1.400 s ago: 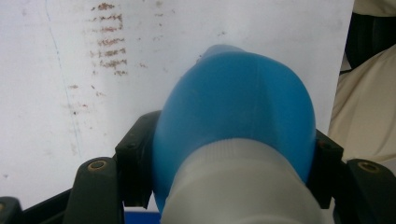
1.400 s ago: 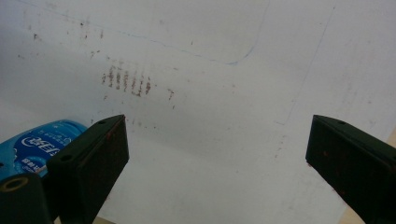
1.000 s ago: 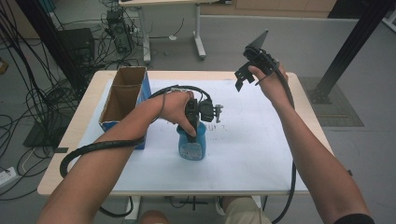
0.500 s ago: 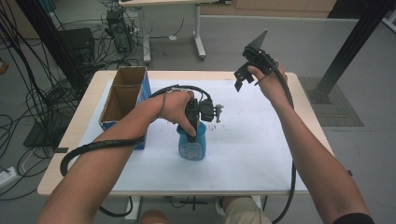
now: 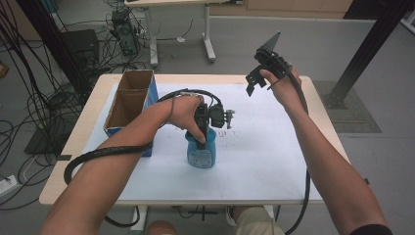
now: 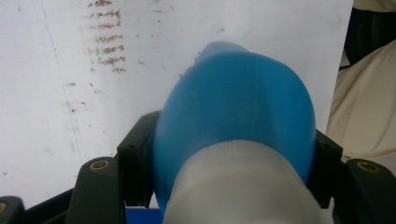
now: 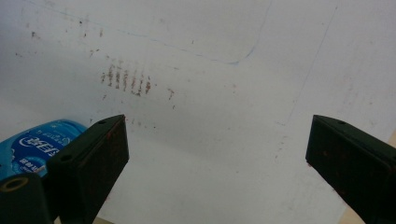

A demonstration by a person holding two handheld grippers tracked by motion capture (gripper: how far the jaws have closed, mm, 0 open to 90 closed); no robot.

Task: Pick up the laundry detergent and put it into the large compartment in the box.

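Over the table, left gripper clamps blue bottle from above.

A pale wooden worktop carries a white sheet over most of its top, with a blue bottle standing mid-sheet and an open cardboard box well left of the bottle.

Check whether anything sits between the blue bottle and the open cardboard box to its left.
Nothing visible does. The blue bottle, clamped in the left gripper, stands on the white sheet just right of the cardboard box, with only bare sheet between them. The right gripper is raised far off, jaws open.
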